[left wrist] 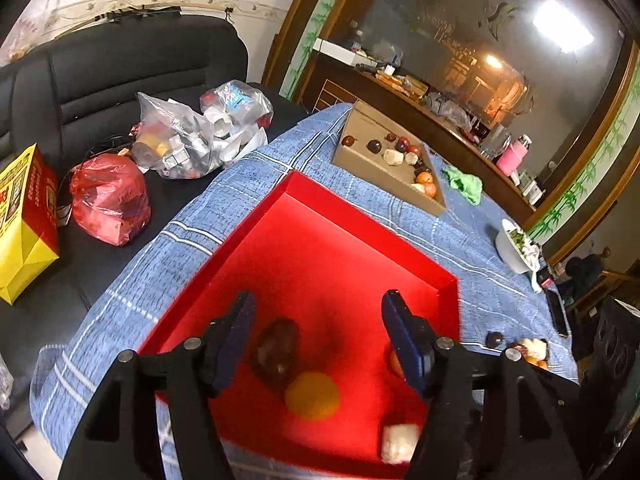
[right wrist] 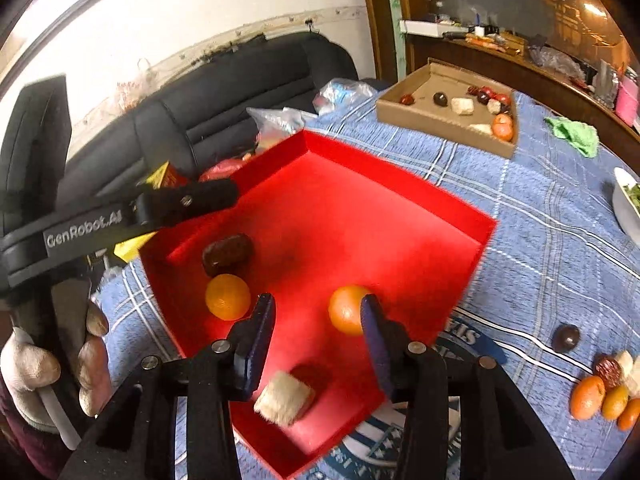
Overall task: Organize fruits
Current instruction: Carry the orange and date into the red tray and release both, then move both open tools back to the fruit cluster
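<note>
A red tray [left wrist: 360,216] [right wrist: 400,184] lies on the blue cloth. In it are a dark brown fruit [left wrist: 276,350] [right wrist: 226,252], an orange [left wrist: 312,396] [right wrist: 227,297], a second orange [right wrist: 346,309] [left wrist: 396,362] and a beige cube [left wrist: 400,442] [right wrist: 285,398]. My left gripper [left wrist: 318,316] is open and empty above the tray, over the dark fruit. My right gripper [right wrist: 318,312] is open and empty over the tray, its right finger just beside the second orange. The left gripper's body [right wrist: 120,220] shows in the right wrist view, held by a gloved hand.
A cardboard tray [left wrist: 400,184] [right wrist: 440,122] with several fruits and cubes sits farther back. Loose fruits [right wrist: 600,392] and a dark one [right wrist: 565,338] lie on the cloth at right. A white bowl [left wrist: 516,248], a green rag [right wrist: 576,134], a black sofa [left wrist: 120,80] with bags.
</note>
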